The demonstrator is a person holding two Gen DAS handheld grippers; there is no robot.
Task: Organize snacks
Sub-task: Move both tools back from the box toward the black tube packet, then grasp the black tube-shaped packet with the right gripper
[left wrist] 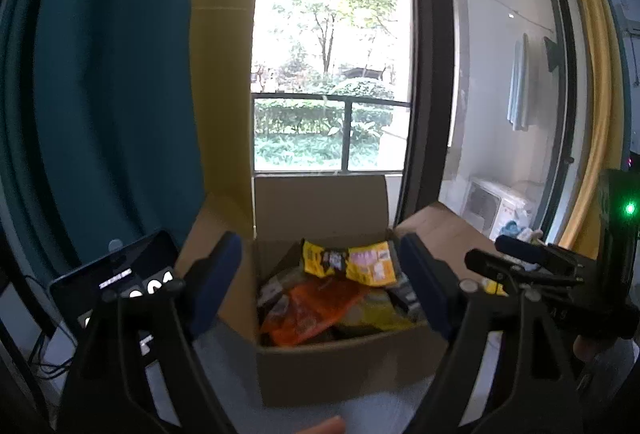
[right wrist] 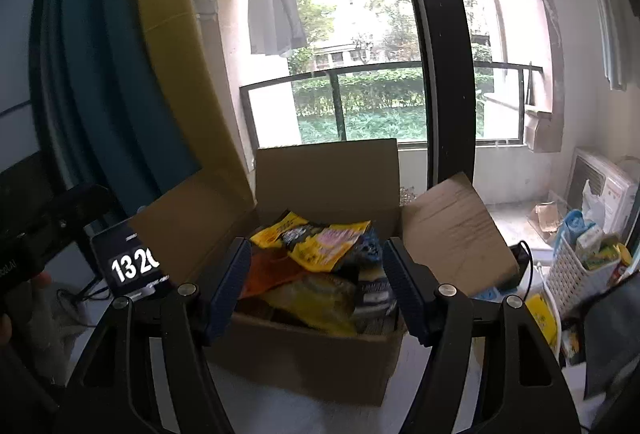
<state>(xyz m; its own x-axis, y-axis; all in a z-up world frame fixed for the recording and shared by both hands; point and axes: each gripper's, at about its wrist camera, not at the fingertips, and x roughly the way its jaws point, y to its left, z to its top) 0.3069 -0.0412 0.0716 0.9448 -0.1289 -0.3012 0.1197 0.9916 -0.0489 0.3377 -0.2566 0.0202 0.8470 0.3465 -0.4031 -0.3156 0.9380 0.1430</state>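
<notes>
An open cardboard box [left wrist: 340, 370] stands on the table before the window, flaps up, filled with snack packets. A yellow packet [left wrist: 348, 260] lies on top at the back, and an orange packet [left wrist: 316, 310] lies in front of it. My left gripper [left wrist: 320, 286] is open just short of the box, nothing between its blue pads. In the right wrist view the same box [right wrist: 312, 358] holds the yellow packet [right wrist: 316, 238], the orange packet [right wrist: 272, 270] and a dark packet [right wrist: 374, 290]. My right gripper [right wrist: 316, 290] is also open with nothing held, in front of the box.
A small clock display [right wrist: 128, 266] stands left of the box, with cables behind it. A white slatted basket [right wrist: 576, 274] with cartons sits at the right. A teal curtain [left wrist: 112, 93] hangs at the left. The dark window frame [right wrist: 440, 53] rises behind the box.
</notes>
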